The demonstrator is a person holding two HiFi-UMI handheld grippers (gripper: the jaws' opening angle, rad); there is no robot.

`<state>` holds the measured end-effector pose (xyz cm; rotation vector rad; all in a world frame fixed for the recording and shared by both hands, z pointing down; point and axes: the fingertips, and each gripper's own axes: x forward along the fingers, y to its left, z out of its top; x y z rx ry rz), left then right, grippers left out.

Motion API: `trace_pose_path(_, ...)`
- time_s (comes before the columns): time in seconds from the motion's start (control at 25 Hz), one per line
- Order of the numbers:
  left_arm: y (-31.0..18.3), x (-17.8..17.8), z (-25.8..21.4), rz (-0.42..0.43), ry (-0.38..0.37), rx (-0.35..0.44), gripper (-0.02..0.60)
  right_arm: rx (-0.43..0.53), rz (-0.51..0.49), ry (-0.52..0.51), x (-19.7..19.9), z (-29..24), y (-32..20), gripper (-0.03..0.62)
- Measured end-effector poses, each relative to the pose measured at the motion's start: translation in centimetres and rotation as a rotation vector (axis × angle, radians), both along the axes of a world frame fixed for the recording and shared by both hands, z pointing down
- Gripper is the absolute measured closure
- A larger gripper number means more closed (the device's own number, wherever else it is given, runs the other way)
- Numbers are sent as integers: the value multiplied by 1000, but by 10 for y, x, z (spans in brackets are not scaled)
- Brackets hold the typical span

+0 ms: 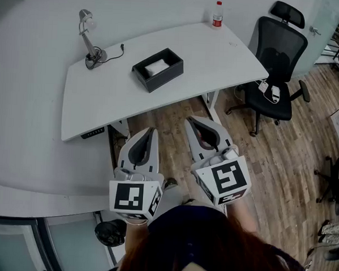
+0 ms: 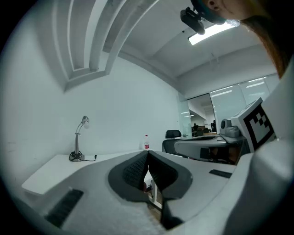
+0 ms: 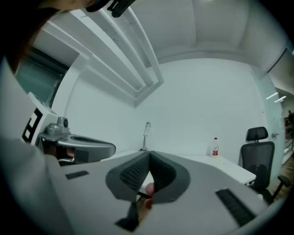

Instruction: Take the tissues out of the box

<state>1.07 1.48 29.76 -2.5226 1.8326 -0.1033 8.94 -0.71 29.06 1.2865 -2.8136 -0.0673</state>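
A white desk (image 1: 219, 55) fills the head view toward 12 o'clock, with an office chair (image 1: 277, 53) at 2 o'clock. Off the desk, the left gripper (image 1: 151, 131) and right gripper (image 1: 189, 122) both have their jaws pressed together, empty. At 12 o'clock from them the black box (image 1: 164, 78) sits on the desk, tissues (image 1: 156, 67) inside.
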Motion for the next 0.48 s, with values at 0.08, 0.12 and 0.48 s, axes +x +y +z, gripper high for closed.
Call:
trace_pose_path(0.08,3,0,-1,0,3,5,557,0,2,-1,1,0,1,576)
trace_pose_path(0.12,4,0,-1,0,5,6,557,-2,2,-5,1,0,2,576)
trace_pose_path(0.48,-7,-13,-1,-3,12,11,557,-13,11,-33,-6,0,-12,576)
